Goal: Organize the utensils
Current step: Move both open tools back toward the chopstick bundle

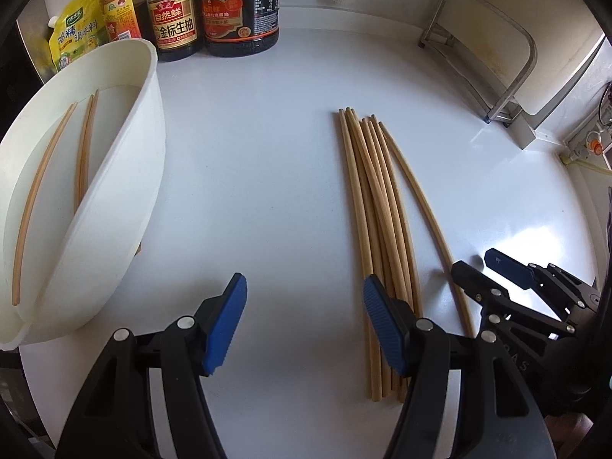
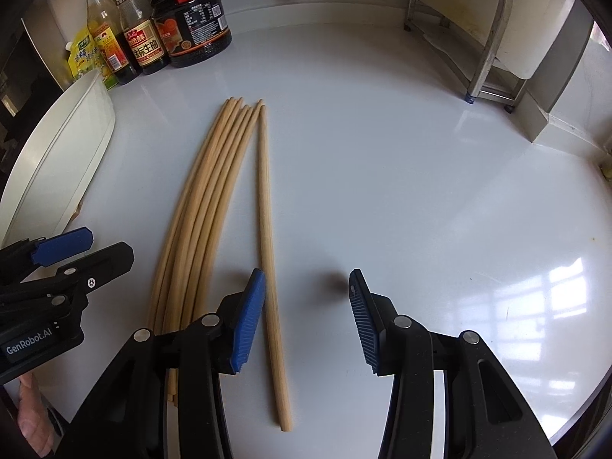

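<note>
Seven or so chopsticks in a bundle (image 2: 199,206) lie on the white counter (image 2: 401,176), at 11 o'clock from the right gripper (image 2: 308,317). One single chopstick (image 2: 267,252) runs just inside its left pad. Right gripper wide open, empty. Left gripper (image 1: 302,329) also wide open, empty; bundle at its 1 o'clock. White tub (image 1: 126,176) at 10 o'clock holds three chopsticks (image 1: 82,153).

The desk (image 2: 382,191) was a glossy white surface, smooth enough to throw back window glare. The chopsticks (image 2: 214,191) looked like plain matt wood, pale and unvarnished. The tub (image 1: 126,176) was smooth white plastic. Both the left gripper (image 1: 302,321) and right gripper (image 2: 306,321) had black plastic bodies with ribbed blue pads (image 2: 248,321). The rack (image 2: 493,38) was brushed metal, kinda dull.
</note>
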{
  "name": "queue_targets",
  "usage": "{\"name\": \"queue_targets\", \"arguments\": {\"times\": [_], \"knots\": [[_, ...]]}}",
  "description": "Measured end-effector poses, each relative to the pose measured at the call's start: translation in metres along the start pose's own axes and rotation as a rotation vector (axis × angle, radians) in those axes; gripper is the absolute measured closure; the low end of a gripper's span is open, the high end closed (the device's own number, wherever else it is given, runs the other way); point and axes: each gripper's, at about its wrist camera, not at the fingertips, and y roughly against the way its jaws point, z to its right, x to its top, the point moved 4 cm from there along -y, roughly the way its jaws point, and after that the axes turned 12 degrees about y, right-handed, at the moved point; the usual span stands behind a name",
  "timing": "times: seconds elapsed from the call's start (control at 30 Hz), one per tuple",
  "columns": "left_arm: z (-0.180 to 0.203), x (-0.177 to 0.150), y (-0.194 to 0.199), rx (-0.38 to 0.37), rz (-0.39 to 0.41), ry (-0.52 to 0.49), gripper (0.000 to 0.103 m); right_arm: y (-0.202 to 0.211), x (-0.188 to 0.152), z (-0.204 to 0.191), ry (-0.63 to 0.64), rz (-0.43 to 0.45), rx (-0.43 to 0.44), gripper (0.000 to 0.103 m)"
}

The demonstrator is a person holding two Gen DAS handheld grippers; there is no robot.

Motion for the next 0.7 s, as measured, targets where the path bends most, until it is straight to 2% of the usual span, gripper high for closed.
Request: {"name": "queue_targets", "arguments": {"times": [0.33,0.7], "knots": [[0.013,-0.001,-0.019,0.012,-0.037,-0.001,0.04,0.005,-0.006,0.018,-0.025,0.012,-0.011,0.06],[0.009,0.001,-0.023,0.092,-0.012,-0.023,0.04,0.006,0.0,0.015,-0.005,0.03,0.012,0.06]]}}
